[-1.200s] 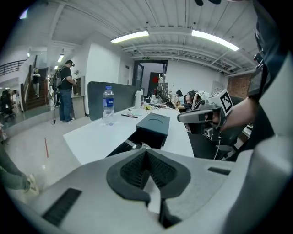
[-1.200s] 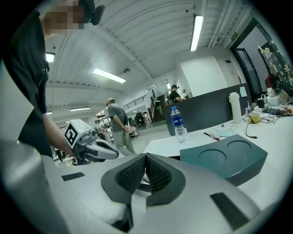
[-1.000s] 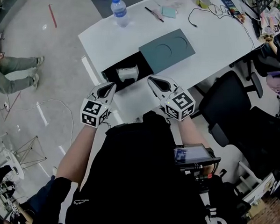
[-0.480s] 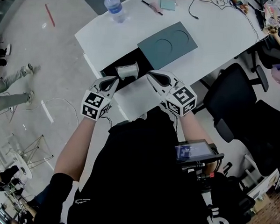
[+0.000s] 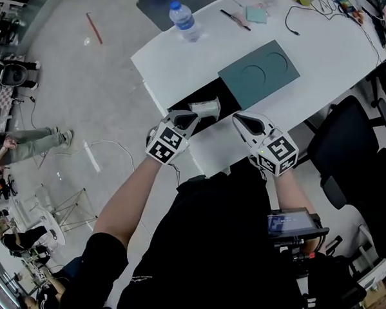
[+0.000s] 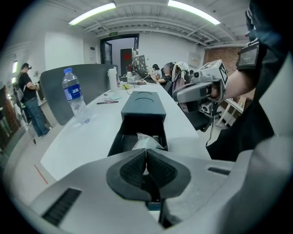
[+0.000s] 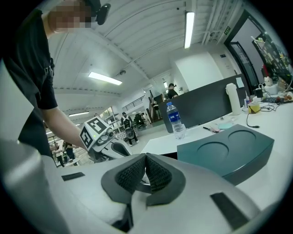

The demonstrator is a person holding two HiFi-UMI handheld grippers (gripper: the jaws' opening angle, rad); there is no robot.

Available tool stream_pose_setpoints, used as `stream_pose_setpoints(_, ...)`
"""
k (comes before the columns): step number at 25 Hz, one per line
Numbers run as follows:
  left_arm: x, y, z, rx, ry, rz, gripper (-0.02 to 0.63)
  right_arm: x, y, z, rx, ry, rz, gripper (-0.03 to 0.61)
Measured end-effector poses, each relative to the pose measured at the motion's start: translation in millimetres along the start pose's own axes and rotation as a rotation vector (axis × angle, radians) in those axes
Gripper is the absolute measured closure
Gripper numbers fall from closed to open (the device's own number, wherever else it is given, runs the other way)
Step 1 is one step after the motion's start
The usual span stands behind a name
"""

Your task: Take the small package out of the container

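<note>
Small package [image 5: 205,108] in container [image 5: 174,102]: 1 o'clock just beyond left tongs [image 5: 190,119], 10 o'clock of right tongs [image 5: 237,117]. Both tongs pressed together, empty.

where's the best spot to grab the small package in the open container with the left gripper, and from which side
Pinch the crumpled top edge of the small package, which stands up off the floor of the container. Probably bring the left gripper down from above at the near, open end: side walls flank the package and the lid covers the far end.
</note>
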State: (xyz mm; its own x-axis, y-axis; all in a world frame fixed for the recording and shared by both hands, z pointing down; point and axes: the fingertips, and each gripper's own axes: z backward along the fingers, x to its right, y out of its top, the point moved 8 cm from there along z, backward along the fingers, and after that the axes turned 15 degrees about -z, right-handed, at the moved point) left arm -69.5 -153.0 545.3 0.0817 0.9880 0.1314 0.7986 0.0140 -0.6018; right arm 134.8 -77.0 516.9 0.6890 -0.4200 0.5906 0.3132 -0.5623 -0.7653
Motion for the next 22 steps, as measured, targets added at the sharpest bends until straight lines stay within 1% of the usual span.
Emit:
stream_pose_setpoints(3,-0.6,2.2,-9.9,-0.028,-0.027,-0.057,0.604,-0.6,-5.6,2.1,-0.001,-0.005,-0.011,0.552)
stream_pose_setpoints(9,-4.2,6.6,-24.9,-0.112,-0.091,-0.174,0.599,0.4,-9.9,6.7,0.005,-0.013,-0.028,0.552)
stream_pose_setpoints(10,-4.3,7.0,-27.0,-0.126,-0.101,-0.190,0.592,0.9,-10.9,8.0,0.005,-0.016,-0.032,0.552)
stream_pose_setpoints(12,-4.7,8.2,-31.6,-0.152,-0.124,-0.214,0.550,2.6,-12.5,10.8,0.005,-0.022,-0.039,0.552)
stream_pose_setpoints(17,-4.5,9.1,-46.0,-0.220,-0.159,-0.246,0.480,8.3,-15.8,17.9,0.012,-0.036,-0.058,0.552)
stream_pose_setpoints(22,-6.5,12.5,-56.5,-0.275,-0.162,-0.286,0.463,11.0,-15.6,22.7,0.020,-0.039,-0.070,0.552)
